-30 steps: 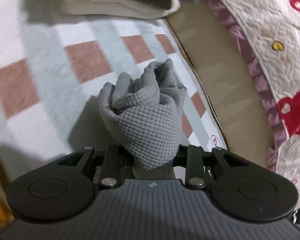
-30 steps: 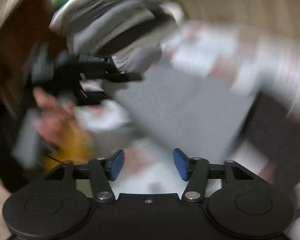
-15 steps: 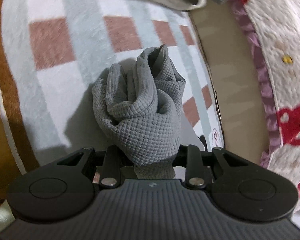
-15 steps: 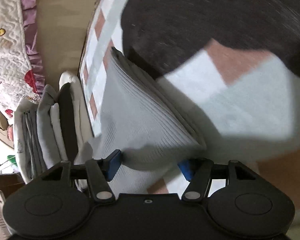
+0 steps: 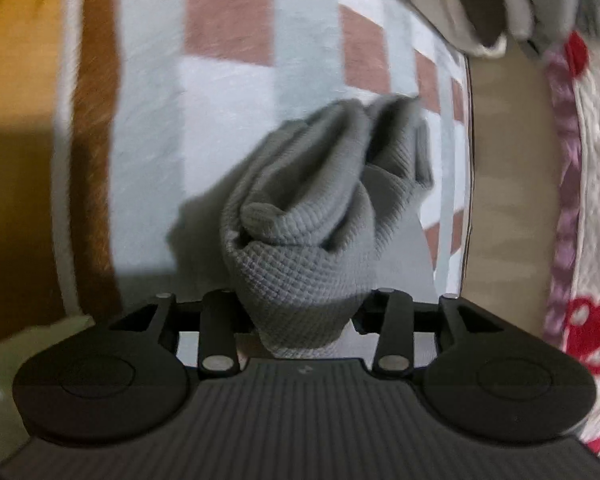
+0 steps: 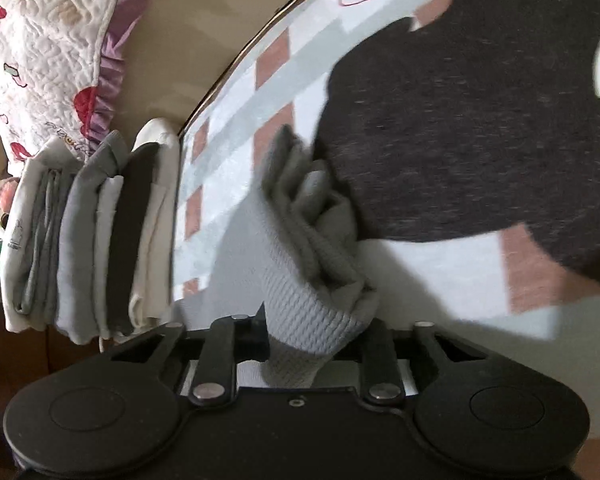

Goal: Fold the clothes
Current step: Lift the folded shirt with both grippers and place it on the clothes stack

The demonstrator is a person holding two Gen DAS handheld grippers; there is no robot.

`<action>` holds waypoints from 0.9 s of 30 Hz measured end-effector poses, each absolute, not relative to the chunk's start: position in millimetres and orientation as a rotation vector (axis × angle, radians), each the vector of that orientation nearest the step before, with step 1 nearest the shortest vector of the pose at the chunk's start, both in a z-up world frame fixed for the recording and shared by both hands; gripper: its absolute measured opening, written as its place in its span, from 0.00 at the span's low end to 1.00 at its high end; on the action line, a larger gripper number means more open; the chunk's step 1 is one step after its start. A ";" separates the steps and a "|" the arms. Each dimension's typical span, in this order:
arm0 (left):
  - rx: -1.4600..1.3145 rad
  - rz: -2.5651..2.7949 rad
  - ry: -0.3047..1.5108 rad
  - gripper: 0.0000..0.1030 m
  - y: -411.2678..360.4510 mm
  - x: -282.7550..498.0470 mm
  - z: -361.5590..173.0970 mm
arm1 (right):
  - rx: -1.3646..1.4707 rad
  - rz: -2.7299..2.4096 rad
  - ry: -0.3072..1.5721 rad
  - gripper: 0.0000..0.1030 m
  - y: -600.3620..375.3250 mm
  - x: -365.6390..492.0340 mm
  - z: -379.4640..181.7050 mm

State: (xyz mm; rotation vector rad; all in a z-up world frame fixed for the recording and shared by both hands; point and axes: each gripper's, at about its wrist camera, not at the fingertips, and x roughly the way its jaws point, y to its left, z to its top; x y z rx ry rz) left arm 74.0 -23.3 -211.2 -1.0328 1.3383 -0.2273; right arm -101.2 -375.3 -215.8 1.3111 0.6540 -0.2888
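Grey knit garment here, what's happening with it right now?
A person is folding clothes with two handheld tools. The left tool has a bunched end of the grey waffle-knit garment between its jaws, which are opening. The right tool has another bunched part between its jaws, which are closing. The garment hangs over a checked blanket. A stack of folded clothes waits at the blanket's edge, and a dark garment lies nearby.

Checked blanket and quilt
A pink-and-grey checked blanket (image 5: 228,92) meets a tan floor (image 5: 504,152); beyond it, a heart-patterned quilt (image 6: 48,40).
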 end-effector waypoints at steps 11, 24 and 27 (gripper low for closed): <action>-0.465 -0.393 1.053 0.26 -72.7 67.7 -156.3 | 0.892 -0.101 0.632 0.26 -389.9 -73.7 -184.9; -0.458 -0.483 0.709 0.26 -52.7 28.0 -32.9 | 0.402 0.122 0.503 0.24 -364.4 -73.4 -28.4; -0.495 -0.469 0.629 0.26 -40.0 39.6 9.2 | 0.348 0.189 0.458 0.24 -361.4 -50.6 16.5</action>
